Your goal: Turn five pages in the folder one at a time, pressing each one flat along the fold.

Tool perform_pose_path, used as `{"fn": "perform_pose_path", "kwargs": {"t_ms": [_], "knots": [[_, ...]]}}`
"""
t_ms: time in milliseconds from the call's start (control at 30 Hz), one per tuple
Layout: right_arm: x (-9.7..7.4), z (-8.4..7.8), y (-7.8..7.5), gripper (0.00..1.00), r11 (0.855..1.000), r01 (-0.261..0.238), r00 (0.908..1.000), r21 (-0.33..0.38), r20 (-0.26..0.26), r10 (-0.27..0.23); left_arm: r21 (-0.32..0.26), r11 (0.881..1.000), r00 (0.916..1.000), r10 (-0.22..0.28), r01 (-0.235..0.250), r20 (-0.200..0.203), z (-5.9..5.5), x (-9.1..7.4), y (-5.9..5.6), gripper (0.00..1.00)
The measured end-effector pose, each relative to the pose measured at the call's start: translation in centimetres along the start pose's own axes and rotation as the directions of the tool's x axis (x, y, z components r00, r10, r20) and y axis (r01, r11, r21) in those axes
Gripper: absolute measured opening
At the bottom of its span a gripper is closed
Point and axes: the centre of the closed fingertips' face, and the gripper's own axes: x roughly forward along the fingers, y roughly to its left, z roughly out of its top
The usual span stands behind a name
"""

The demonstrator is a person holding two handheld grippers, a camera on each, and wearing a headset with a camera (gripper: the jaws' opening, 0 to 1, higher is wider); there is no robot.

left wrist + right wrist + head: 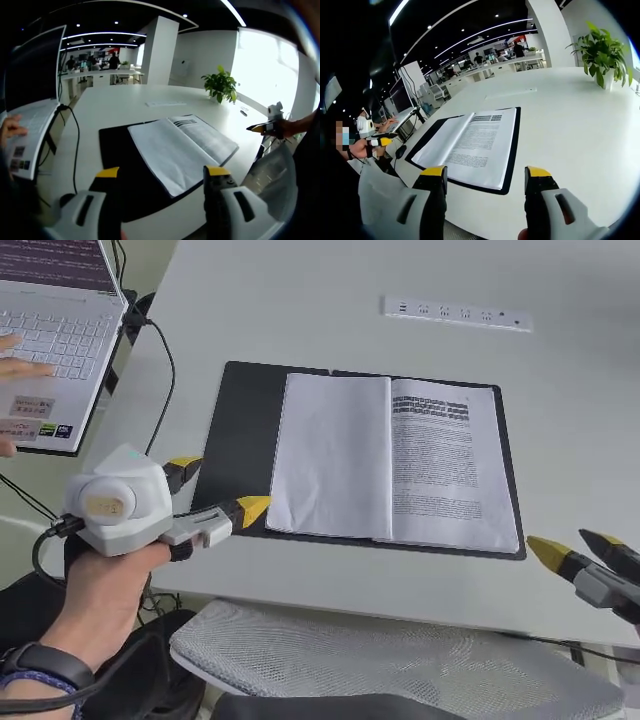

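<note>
Head view gives me the folder lying open on the white table, near the front edge. Its black cover shows as a wide strip on the left and a thin border on the other sides. On it the left page is blank and the right page carries printed text with a dark heading block at the top. Both pages lie flat, with the fold running between them.

My left gripper is at the near left corner of the folder, held by a hand. Its two yellow-tipped jaws stand apart and nothing is between them. One tip is over the edge of the black cover, and I cannot tell if it touches. In the left gripper view the folder lies just beyond the jaws.

My right gripper is off the near right corner of the folder, past the table edge and apart from the pages. Its jaws are also spread and hold nothing. In the right gripper view the folder lies ahead, slightly to the left.

At the far left a laptop stands open with another hand resting on its keys, and a black cable runs down beside it. A white power strip lies behind the folder, well apart from it. A grey mesh chair is below the table edge.
</note>
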Motion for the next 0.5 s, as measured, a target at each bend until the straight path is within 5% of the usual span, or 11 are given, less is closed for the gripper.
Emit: {"fn": "perform_pose_path", "kwargs": {"t_ms": [500], "knots": [[-0.16, -0.1, 0.68, 0.62, 1.0, -0.006, 1.0, -0.019, -0.007, 0.006, 0.012, 1.0, 0.9998, -0.02, 0.02, -0.003, -0.06, 0.14, -0.81, 0.68]]}}
